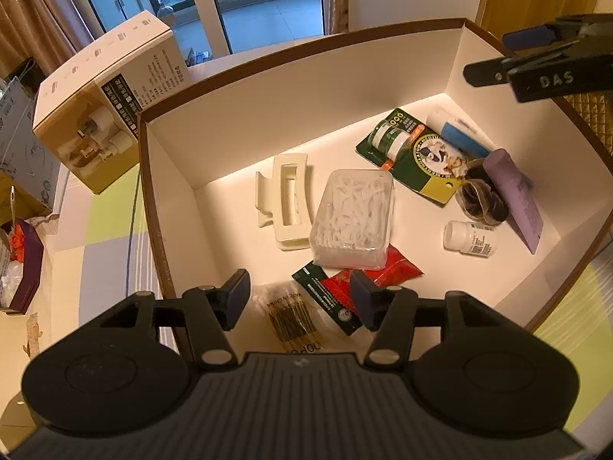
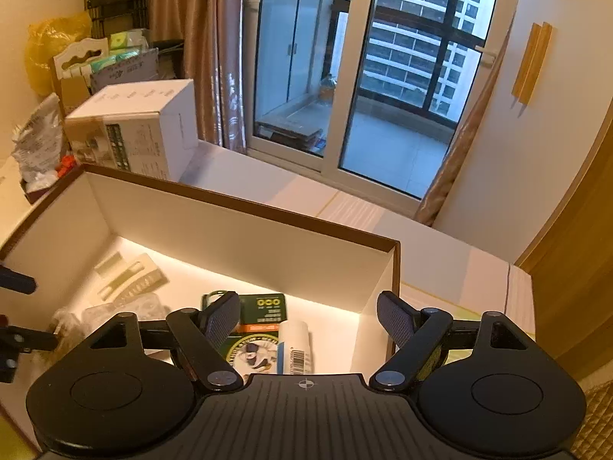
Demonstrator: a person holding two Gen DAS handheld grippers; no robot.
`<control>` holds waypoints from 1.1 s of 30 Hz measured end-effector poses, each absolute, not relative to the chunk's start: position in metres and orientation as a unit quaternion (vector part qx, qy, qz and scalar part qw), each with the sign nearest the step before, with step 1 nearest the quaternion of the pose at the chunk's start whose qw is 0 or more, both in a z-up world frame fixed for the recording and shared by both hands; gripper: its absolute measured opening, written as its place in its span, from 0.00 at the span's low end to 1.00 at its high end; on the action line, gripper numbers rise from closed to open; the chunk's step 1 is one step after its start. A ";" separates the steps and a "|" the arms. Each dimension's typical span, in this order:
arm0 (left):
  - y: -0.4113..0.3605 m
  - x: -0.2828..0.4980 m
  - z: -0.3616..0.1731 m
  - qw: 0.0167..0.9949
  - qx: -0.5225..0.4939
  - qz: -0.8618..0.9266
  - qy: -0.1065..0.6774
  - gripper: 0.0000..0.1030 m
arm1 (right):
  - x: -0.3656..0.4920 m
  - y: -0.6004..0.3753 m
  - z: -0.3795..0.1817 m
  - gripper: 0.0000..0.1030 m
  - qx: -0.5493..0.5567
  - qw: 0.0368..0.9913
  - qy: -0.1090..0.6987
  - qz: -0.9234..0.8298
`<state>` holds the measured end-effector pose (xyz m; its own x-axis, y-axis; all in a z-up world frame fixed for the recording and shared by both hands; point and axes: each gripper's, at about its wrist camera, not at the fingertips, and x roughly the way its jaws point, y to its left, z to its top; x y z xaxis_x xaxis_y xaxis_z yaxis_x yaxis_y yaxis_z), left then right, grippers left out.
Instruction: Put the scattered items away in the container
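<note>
A white box with a brown rim (image 1: 306,44) holds several items: a cream hair claw (image 1: 285,199), a clear case of floss picks (image 1: 352,218), a green card pack (image 1: 417,153), a white-and-blue tube (image 1: 459,134), a dark scrunchie (image 1: 482,199), a purple sachet (image 1: 517,199), a white pill bottle (image 1: 471,237) and a red packet (image 1: 387,272). My left gripper (image 1: 300,291) hangs open above a clear packet of hairpins (image 1: 291,318) lying on the box floor. My right gripper (image 2: 309,316) stands open over the tube (image 2: 295,339) at the box's right end, holding nothing.
A printed appliance carton (image 1: 103,103) stands just behind the box's left corner. A purple box (image 1: 23,268) and bags sit further left. The box rests on a chequered pastel cloth (image 1: 107,253). Glass balcony doors (image 2: 345,76) lie beyond.
</note>
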<state>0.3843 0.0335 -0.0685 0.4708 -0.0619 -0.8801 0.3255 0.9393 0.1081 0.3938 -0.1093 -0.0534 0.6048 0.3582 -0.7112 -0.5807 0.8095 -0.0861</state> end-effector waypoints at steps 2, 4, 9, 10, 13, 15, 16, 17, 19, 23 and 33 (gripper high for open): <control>0.034 0.384 -0.068 0.848 0.129 -0.111 0.501 0.56 | 0.390 -0.112 -0.051 0.82 -0.154 0.874 0.370 0.275; 0.034 0.382 -0.066 0.851 0.125 -0.111 0.498 0.59 | 0.384 -0.116 -0.051 0.82 -0.159 0.866 0.382 0.281; 0.033 0.378 -0.060 0.856 0.119 -0.105 0.493 0.66 | 0.363 -0.126 -0.054 0.82 -0.151 0.845 0.419 0.297; 0.032 0.377 -0.058 0.856 0.116 -0.105 0.492 0.67 | 0.360 -0.128 -0.054 0.82 -0.145 0.843 0.424 0.297; 0.029 0.371 -0.053 0.859 0.111 -0.106 0.489 0.73 | 0.349 -0.135 -0.053 0.82 -0.126 0.844 0.432 0.292; 0.026 0.367 -0.049 0.860 0.110 -0.107 0.486 0.78 | 0.342 -0.140 -0.051 0.82 -0.110 0.848 0.432 0.285; 0.024 0.364 -0.046 0.862 0.109 -0.106 0.483 0.78 | 0.339 -0.143 -0.049 0.82 -0.101 0.851 0.431 0.282; 0.023 0.362 -0.044 0.864 0.108 -0.105 0.481 0.79 | 0.336 -0.146 -0.046 0.82 -0.092 0.854 0.430 0.279; 0.021 0.357 -0.038 0.867 0.101 -0.099 0.477 0.83 | 0.330 -0.151 -0.042 0.84 -0.072 0.859 0.426 0.274; 0.016 0.346 -0.026 0.876 0.088 -0.087 0.466 0.90 | 0.315 -0.161 -0.033 1.00 -0.048 0.875 0.406 0.257; 0.003 0.304 0.001 0.892 0.075 -0.073 0.439 0.94 | 0.289 -0.167 -0.022 1.00 -0.022 0.879 0.412 0.241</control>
